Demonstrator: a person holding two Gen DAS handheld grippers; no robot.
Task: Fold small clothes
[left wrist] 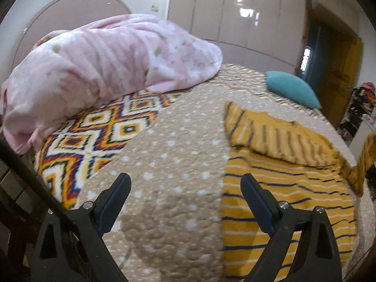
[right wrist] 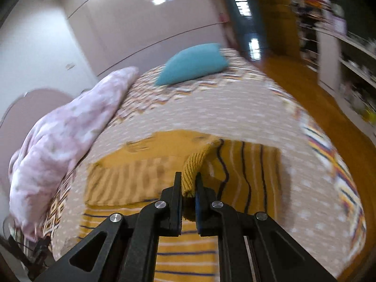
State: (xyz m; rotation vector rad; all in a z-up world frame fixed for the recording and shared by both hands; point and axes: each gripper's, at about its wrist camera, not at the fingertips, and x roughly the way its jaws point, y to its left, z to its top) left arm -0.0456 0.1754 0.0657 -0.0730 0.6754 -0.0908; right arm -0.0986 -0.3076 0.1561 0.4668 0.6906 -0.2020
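Bedroom setting. Work surface is a bed with a beige dotted bedspread (left wrist: 178, 145), quilted, with a bright diamond-pattern border (left wrist: 94, 136) toward its edge. Glossy wardrobe doors (left wrist: 246, 18) along the far wall; wooden door (left wrist: 338, 75) and orange-brown floor (right wrist: 305, 94) beyond the bed. Pink bundled blanket (left wrist: 98, 70) lies on one side of the bed, a teal cushion (left wrist: 291, 89) near the far end.

Yellow striped sweater (left wrist: 282, 202) lies spread on the bedspread, dark and white stripes across its body. One sleeve is folded over the chest area. In the left wrist view, the sweater's long axis runs from the near edge away toward the cushion; the hem is cut off at the bottom of both views, so its full length cannot be seen.

Left gripper (left wrist: 185, 183): jaws wide apart, nothing between them, poised above bare bedspread just beside the sweater's edge, right finger over the striped fabric.

Right gripper (right wrist: 188, 183): jaws closed tight on the ribbed cuff (right wrist: 195, 164) of the other sleeve, which is lifted off the bed.

Right wrist view is heavily motion-blurred; shelving (right wrist: 352, 58) at its right edge holds items too smeared to identify. Neckline detail unclear.
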